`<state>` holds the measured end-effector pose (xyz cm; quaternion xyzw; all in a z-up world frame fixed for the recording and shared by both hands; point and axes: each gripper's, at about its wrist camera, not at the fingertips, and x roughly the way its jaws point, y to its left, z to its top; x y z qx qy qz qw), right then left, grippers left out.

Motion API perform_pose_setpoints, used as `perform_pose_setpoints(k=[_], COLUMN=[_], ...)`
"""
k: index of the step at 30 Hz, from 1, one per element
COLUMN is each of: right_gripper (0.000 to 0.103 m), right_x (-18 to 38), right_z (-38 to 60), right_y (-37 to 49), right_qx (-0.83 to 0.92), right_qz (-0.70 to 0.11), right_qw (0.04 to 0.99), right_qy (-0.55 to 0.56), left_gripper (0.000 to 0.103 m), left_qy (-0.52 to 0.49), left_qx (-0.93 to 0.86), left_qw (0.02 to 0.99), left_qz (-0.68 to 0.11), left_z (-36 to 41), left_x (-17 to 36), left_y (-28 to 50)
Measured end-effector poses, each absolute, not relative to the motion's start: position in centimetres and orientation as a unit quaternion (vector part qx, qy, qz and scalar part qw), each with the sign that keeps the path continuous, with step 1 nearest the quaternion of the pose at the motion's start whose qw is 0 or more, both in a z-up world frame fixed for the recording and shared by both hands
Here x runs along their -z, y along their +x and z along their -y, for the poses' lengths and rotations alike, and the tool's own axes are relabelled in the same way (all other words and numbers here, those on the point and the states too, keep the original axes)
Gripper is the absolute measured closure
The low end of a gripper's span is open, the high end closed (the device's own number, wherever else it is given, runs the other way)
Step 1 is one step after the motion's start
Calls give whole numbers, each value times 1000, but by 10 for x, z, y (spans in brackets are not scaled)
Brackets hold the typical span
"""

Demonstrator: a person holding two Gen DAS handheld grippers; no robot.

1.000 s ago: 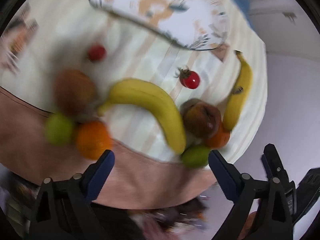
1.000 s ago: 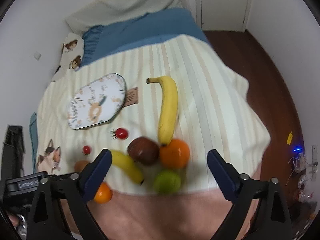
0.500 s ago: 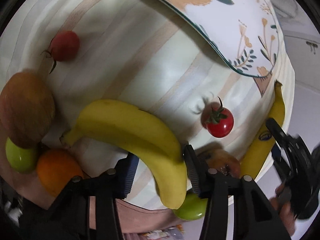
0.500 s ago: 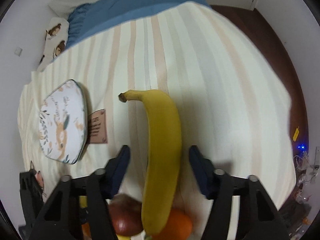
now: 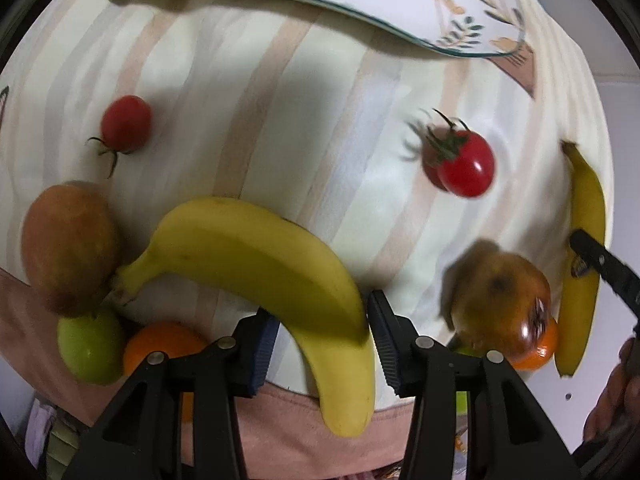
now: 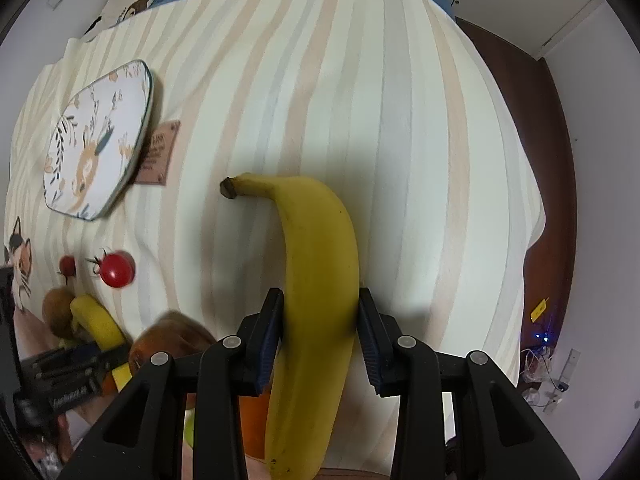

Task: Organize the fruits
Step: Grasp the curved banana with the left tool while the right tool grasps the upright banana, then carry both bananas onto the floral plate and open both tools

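Striped cream bedspread carries the fruit near its front edge. Left gripper pinches a smooth, curved banana there. Right gripper, jaws closing, has its ribbed pads against a second banana lying lengthwise.

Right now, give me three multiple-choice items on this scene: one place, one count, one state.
1. Between the right tool's fingers lies: A an orange; B a banana; C a tomato.
2. Red tomatoes on the striped blanket: A one; B two; C four.
3. The curved banana at the left tool is: A peeled; B sliced; C whole, skin on.

B: the banana fills the right tool's closing jaws.
B: a glossy tomato plus a duller tomato.
C: its yellow skin is unbroken.
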<state>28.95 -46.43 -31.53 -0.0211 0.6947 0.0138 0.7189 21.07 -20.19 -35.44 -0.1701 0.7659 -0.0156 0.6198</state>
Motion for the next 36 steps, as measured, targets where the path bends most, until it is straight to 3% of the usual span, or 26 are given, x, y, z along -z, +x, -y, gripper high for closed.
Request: perform_pose_setpoints(k=[9, 23, 29, 33, 36], right_gripper=[65, 66, 66, 66, 66], right_x=[335, 280, 242, 214, 203], right_z=[448, 458, 453, 437, 421], right_y=[278, 247, 266, 272, 280], right_qx=[9, 8, -8, -31, -51], right_qz=[-673, -635, -610, -592, -585], right_qw=[739, 772, 792, 801, 798], right_qy=[-40, 17, 32, 79, 133], left_gripper=[67, 72, 72, 71, 71], left_qy=[-126, -106, -123, -150, -177], left_qx=[21, 52, 75, 90, 87], left_qw=[662, 716, 741, 739, 733], left_qz=[-739, -688, -656, -650, -651], left_z=[244, 289, 281, 201, 176], left_x=[357, 327, 290, 191, 175], left_y=[203, 220, 228, 214, 237])
